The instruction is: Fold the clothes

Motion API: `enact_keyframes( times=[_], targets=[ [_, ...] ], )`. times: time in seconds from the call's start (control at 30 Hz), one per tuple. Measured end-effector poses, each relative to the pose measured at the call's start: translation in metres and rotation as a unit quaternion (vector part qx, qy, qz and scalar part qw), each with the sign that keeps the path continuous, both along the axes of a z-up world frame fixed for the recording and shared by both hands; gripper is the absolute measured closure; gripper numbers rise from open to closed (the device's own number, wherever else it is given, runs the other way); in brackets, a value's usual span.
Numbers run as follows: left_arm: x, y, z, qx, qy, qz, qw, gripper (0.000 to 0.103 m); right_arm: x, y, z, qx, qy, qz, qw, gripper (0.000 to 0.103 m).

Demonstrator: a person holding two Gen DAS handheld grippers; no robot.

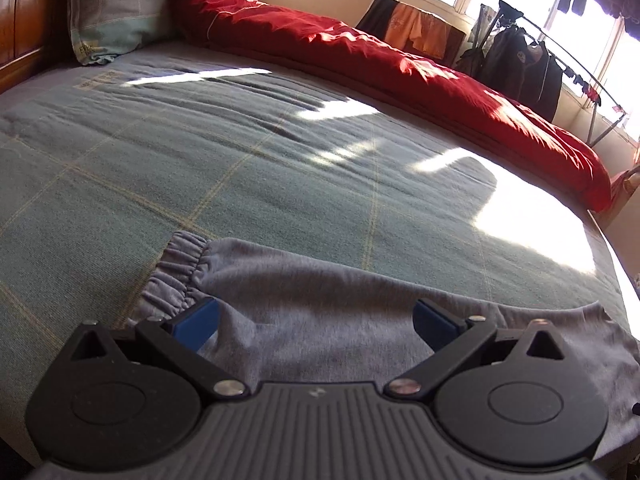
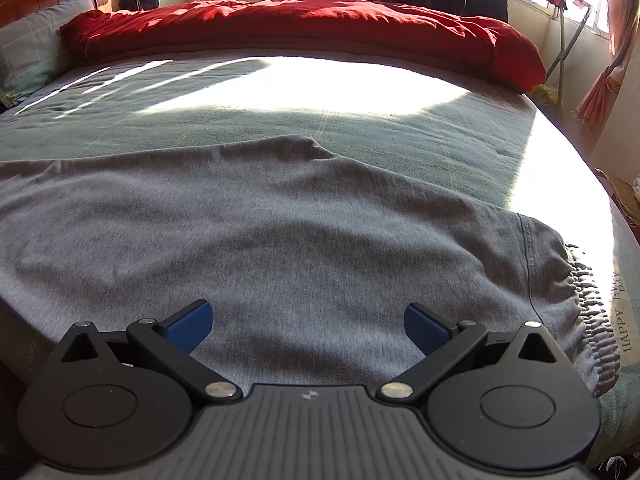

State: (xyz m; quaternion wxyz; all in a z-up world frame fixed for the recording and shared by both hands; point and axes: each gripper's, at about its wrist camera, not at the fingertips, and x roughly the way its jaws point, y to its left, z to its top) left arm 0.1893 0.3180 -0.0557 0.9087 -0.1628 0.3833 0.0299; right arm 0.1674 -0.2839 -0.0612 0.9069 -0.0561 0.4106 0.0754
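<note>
Two grippers, left gripper (image 1: 316, 320) & right gripper (image 2: 308, 322), hover w/ jaws spread wide, holding nothing, over grey sweatpants (image 2: 260, 220) lying flat on bed (image 2: 400, 136). Fabric looks soft, light, floppy; the gathered elastic edges (image 1: 176, 268) seem the firmest grab spots.

garment (image 2: 260, 232) on bed (image 2: 460, 140), duvet (image 2: 300, 28) behind

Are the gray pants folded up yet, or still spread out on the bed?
Spread out. The gray pants lie flat across the bed, with an elastic band at one end.
</note>
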Motion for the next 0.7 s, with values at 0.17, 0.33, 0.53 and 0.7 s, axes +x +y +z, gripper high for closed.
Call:
enact_keyframes(
  times=[0.17,0.33,0.53,0.7],
  targets=[
    [-0.019,0.005,-0.016,0.004,0.035,0.023,0.9991,0.001,0.003,0.006,-0.001,0.003,0.003,0.01,1.0,0.0],
    [-0.045,0.0,0.013,0.008,-0.027,0.02,0.9994,0.001,0.003,0.009,0.0,0.01,0.0,0.018,1.0,0.0],
    [-0.059,0.014,0.017,-0.008,-0.029,0.065,0.9974,0.001,0.003,0.011,0.0,0.023,0.0,0.024,0.999,0.0],
    [-0.087,0.044,0.004,-0.085,-0.054,0.121,0.9875,0.01,0.003,0.012,-0.002,0.029,0.002,0.027,0.999,0.0]
  ],
)
